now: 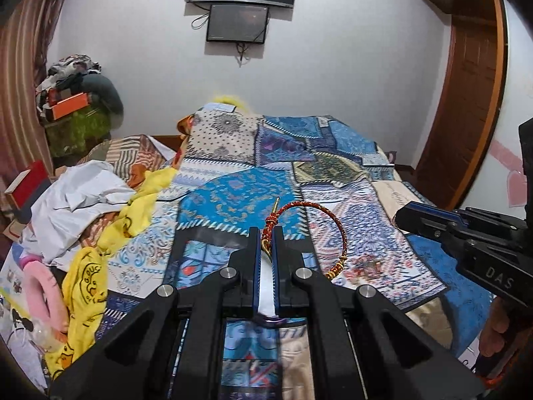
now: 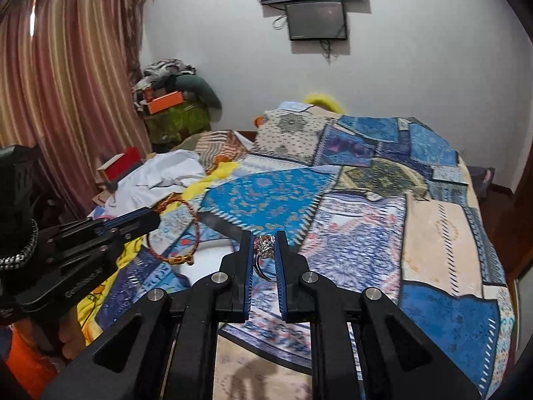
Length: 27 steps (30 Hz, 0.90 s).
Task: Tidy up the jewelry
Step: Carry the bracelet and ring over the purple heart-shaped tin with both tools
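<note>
My left gripper (image 1: 266, 233) is shut on a red-and-gold braided bangle (image 1: 336, 223), gripping it near its gold clasp end and holding it above the bed. The bangle also shows in the right wrist view (image 2: 195, 230), hanging from the left gripper (image 2: 150, 220). My right gripper (image 2: 265, 238) is shut on a silver ring with stones (image 2: 265, 246). In the left wrist view the right gripper (image 1: 404, 216) comes in from the right, beside the bangle.
A blue patchwork bedspread (image 1: 240, 193) covers the bed. White, yellow and pink clothes (image 1: 83, 200) lie piled at the left. A red box (image 2: 121, 165), an orange box (image 2: 165, 101), curtains (image 2: 66, 100) and wall screens (image 2: 316, 20) stand beyond.
</note>
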Motion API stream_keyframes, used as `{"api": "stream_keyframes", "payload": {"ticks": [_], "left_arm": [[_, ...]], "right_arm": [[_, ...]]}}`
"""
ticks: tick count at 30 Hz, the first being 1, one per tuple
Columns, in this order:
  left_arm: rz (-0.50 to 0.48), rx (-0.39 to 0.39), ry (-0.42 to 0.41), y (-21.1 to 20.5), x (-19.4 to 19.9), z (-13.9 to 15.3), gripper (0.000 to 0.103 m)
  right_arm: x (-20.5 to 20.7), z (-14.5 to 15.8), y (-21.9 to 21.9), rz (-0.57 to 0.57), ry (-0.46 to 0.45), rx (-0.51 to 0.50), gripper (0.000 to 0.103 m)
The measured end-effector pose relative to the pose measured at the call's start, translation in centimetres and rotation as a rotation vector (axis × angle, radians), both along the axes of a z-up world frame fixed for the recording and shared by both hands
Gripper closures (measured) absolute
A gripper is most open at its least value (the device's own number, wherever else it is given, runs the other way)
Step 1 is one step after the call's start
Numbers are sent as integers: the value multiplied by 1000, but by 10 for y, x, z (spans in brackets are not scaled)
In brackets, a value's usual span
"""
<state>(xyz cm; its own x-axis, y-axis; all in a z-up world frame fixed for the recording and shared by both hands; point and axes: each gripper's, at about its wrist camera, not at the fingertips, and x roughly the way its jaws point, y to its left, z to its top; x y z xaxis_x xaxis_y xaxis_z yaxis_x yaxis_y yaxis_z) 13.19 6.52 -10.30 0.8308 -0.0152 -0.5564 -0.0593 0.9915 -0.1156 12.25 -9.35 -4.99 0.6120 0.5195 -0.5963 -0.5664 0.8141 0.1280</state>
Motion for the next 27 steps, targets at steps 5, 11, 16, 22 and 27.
{"api": "stream_keyframes", "payload": {"ticks": [5,11,16,22,27], "left_arm": [[23,0,47,15,6,-21,99],[30,-28,112,28,17,-49,99],[27,-48,161,36,31,-72,99],[7,-69,188,43,40,-85,99],[-15,-81,196,46,43,-89,99]], "right_arm": [[1,-7,20,47,16,-5,92],[6,-25,41,90,65,-25,92],[13,-39,56,109,103,-51,92],[20,-53,73,139,156,-66,92],[26,-67,85,152,209,-80,92]]}}
